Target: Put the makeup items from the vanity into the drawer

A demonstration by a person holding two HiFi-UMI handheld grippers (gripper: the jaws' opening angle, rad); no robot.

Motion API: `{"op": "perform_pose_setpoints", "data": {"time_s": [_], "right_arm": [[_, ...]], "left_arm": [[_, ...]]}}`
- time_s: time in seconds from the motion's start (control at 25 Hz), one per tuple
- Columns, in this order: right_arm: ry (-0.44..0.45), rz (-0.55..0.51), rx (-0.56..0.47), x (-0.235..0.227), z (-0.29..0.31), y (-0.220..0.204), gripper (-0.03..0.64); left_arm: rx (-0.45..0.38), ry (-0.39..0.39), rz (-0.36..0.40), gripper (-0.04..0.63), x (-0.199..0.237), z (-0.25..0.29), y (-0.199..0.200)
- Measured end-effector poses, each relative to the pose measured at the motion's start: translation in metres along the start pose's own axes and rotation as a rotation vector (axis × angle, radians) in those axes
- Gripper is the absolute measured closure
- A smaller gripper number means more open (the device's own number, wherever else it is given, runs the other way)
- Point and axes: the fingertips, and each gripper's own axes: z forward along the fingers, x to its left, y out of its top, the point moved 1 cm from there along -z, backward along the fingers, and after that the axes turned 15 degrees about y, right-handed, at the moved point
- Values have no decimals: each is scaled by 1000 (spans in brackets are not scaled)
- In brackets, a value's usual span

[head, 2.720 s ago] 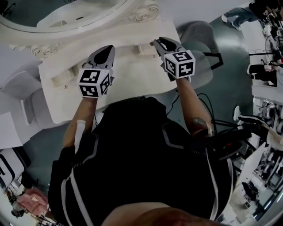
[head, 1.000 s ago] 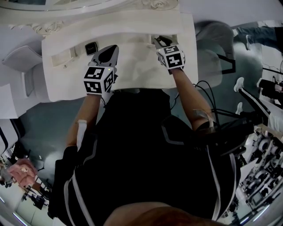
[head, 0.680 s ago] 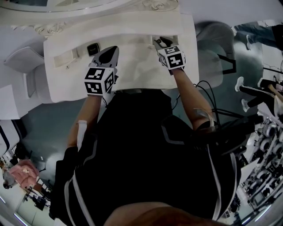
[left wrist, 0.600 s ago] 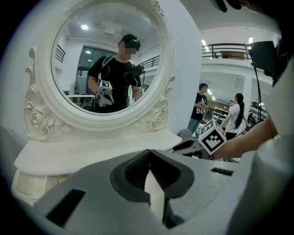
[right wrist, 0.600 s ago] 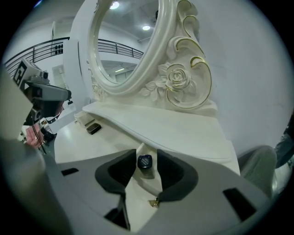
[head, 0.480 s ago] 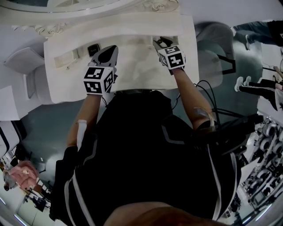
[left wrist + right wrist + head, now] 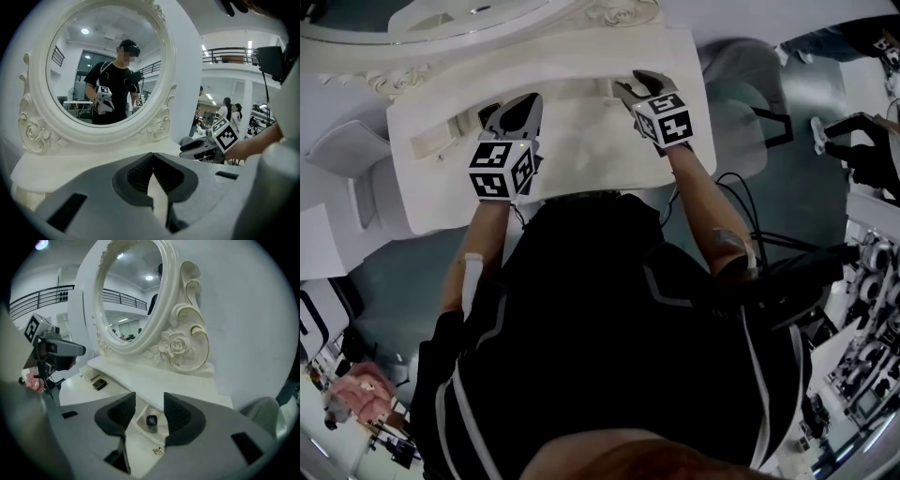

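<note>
Both grippers held low in front of the oval mirror (image 7: pixel 105 65), above the white vanity (image 7: pixel 581 141) at the mirror's foot.

Left gripper (image 7: pixel 153 158): jaws pressed together, ribbed pads meeting at the tips, nothing pinched. Aimed at the mirror's lower frame, near the middle of its base.

Right gripper (image 7: pixel 150 401): jaws opening, spread wide, pads touching nothing. Placed toward the end of the mirror's frame carved with a gilt-edged rose.

Small dark makeup item (image 7: pixel 151 421): framed between the spread jaws yet well clear of them. Lying inside the open drawer (image 7: pixel 139 426), just under the shelf below the mirror's rose-carved end. Upright or on its side, not to be told.

Gold knob (image 7: pixel 158 451): on the drawer's front, farther from the mirror than the dark item.

Flat dark compact (image 7: pixel 99 384): farther along the mirror's base, toward the left gripper, well apart from the drawer. On the top or in a second compartment, not to be told.

Reflected in the mirror: a person in black, a gripper in each hand.
</note>
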Motion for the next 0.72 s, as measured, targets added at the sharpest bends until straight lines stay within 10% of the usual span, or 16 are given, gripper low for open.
{"op": "perform_pose_setpoints", "data": {"time_s": [0.72], "right_arm": [[-216,-76,-447,41,-169,149,468]], "left_arm": [[-251,-87,35,591,11,-33,105]]}}
